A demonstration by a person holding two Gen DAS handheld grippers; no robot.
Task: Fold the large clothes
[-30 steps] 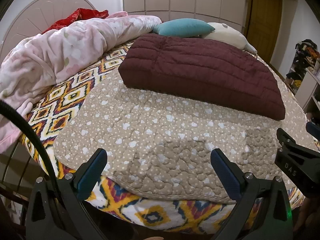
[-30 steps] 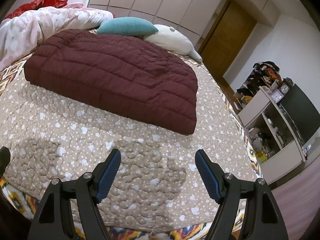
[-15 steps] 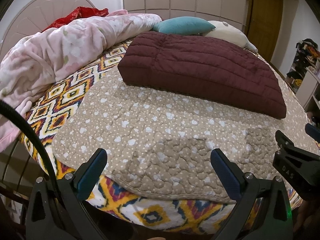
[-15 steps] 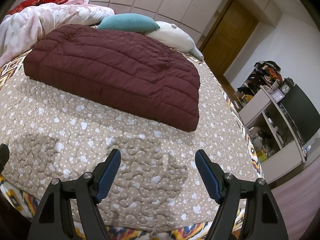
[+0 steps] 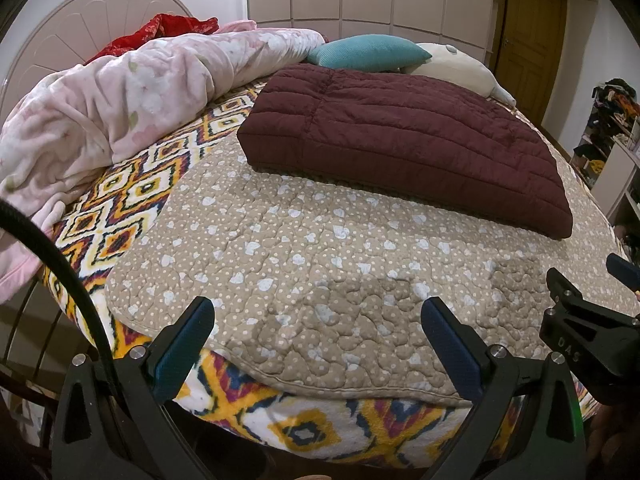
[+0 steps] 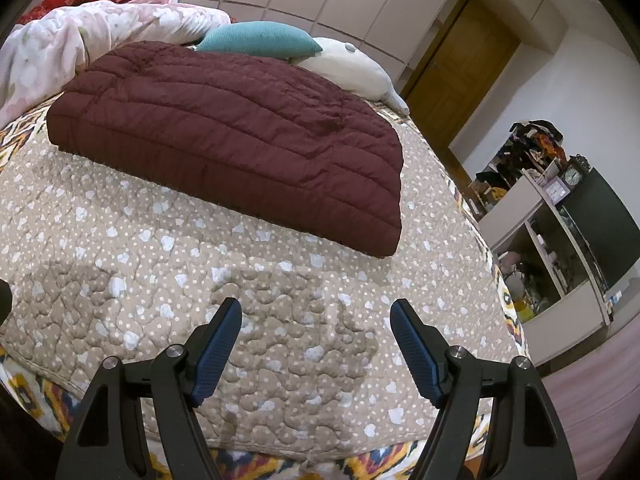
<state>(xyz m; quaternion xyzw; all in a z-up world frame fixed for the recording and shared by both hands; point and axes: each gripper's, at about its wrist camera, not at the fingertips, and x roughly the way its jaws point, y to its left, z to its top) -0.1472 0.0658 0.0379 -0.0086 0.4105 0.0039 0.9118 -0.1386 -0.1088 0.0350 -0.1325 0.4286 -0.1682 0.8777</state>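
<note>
Maroon coat (image 5: 404, 136) lies folded into thick rectangle on beige quilt (image 5: 304, 248), mid-bed, near edge parallel to bed front; likely set flat so fold holds. Teal pillow (image 5: 368, 53) and white pillow (image 5: 456, 70) behind it, pink blanket (image 5: 120, 92) bunched at left. Left gripper (image 5: 318, 344) and right gripper (image 6: 316, 346) hover over quilt's front edge, well short of coat, fingers spread wide, nothing between them. Fold looks done; hands released.
</note>
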